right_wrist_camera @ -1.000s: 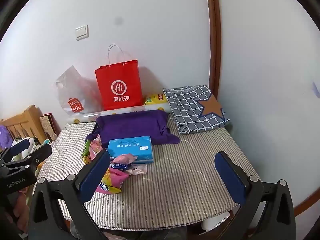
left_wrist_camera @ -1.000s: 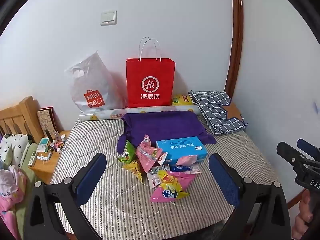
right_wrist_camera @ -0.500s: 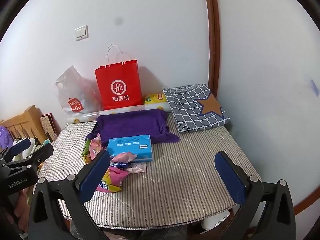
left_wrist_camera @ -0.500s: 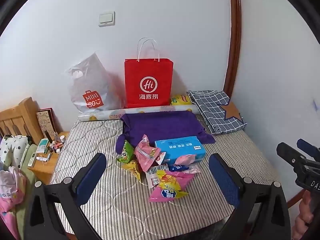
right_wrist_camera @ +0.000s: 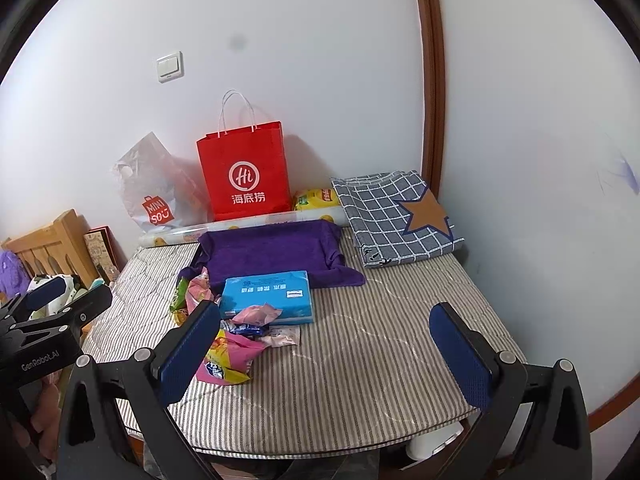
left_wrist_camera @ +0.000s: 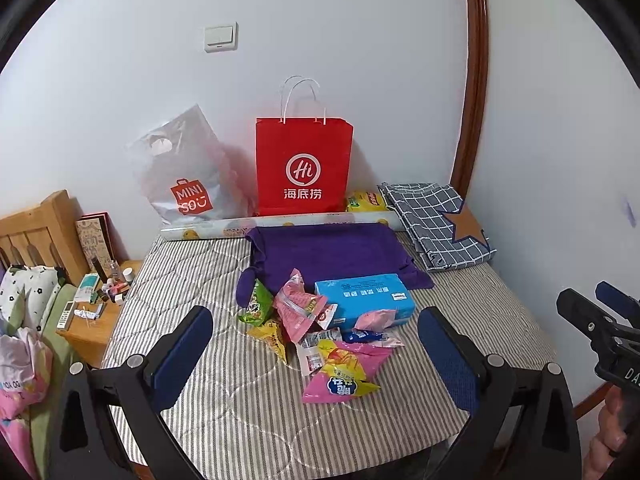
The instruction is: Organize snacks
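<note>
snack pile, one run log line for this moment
left claw: open | right claw: open | snack pile: untouched on mattress

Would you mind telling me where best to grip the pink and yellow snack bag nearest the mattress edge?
Probably pinch the pink and yellow snack bag at its raised crimped top, descending from above; it lies flat, free of the pile.

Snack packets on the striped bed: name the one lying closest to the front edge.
The pink-and-yellow snack bag with the blue logo. It sits at the near end of the pile, ahead of the green packet and the other pink packet.
</note>
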Demonstrator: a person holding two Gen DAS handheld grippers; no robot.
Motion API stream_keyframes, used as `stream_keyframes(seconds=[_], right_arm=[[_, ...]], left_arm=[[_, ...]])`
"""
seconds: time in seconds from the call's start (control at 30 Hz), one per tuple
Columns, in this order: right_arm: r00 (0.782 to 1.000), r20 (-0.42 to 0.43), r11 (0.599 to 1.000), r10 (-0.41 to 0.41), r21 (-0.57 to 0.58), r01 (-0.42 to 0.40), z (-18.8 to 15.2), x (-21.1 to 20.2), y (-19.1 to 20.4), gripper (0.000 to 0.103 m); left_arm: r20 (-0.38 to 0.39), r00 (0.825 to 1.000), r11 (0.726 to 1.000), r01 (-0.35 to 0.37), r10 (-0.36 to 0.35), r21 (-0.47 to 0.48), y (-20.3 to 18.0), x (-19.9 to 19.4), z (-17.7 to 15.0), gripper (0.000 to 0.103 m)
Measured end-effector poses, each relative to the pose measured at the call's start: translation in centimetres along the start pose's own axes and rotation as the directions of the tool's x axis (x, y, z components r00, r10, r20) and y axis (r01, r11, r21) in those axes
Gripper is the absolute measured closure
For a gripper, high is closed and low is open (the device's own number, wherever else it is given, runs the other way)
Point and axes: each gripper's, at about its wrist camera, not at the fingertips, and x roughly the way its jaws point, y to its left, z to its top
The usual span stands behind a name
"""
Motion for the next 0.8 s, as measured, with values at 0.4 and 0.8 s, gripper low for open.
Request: stream_keyframes(seconds=[0.4,0.8], right_arm=[[1.000,0.004,1.000,0.004,-0.007,-0.004,-0.31,-0.25,0.76,0.000],[1.000,0.002,1.000,0.007,-0.001,-0.007,-0.46,-0.18,0.81,0.000]], left_arm=[[0.001,1.000,1.000,0.000,0.000,-0.001,0.33,-0.16,-0.21,0.000],[0.001,1.000,1.000,0.000,0.000,-0.001,0.30,-0.17,-0.31,0.000]])
